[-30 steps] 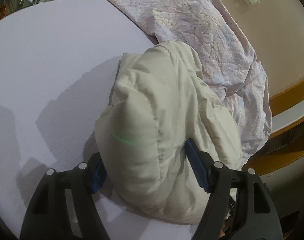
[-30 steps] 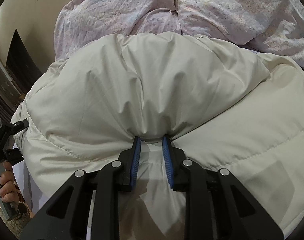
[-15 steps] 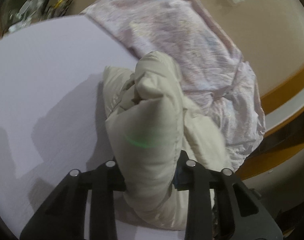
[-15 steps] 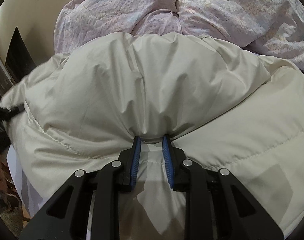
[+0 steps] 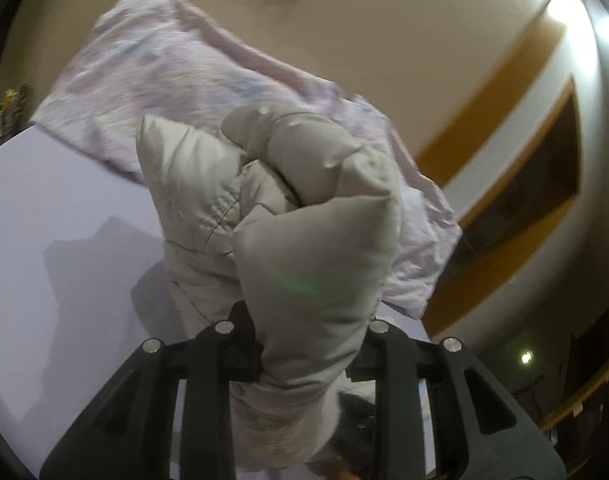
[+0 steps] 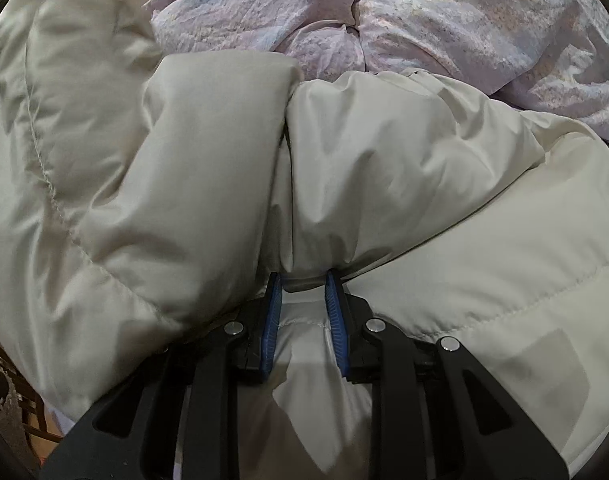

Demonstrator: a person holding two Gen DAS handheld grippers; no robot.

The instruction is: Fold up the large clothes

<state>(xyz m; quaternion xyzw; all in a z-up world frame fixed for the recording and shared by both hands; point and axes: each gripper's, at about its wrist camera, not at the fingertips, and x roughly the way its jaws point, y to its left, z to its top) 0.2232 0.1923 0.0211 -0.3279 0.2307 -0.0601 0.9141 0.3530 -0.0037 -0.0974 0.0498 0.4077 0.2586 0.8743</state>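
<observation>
A cream puffer jacket lies spread on the bed and fills the right wrist view. My right gripper is shut on a pinched fold of it near the middle, blue pads pressing both sides. In the left wrist view my left gripper is shut on a thick bunched part of the same jacket, held up off the white sheet. Its pads are hidden by the padding. That lifted part shows at the left of the right wrist view, rising over the jacket's body.
A crumpled pink floral quilt lies behind the jacket, also across the top of the right wrist view. A beige wall with an orange wooden band stands beyond the bed. Floor with a rug shows at lower left.
My left gripper closed on the jacket's bunched end and lifted it off the sheet. In the right wrist view the jacket's left side rose and swung inward. The right gripper stayed still.
</observation>
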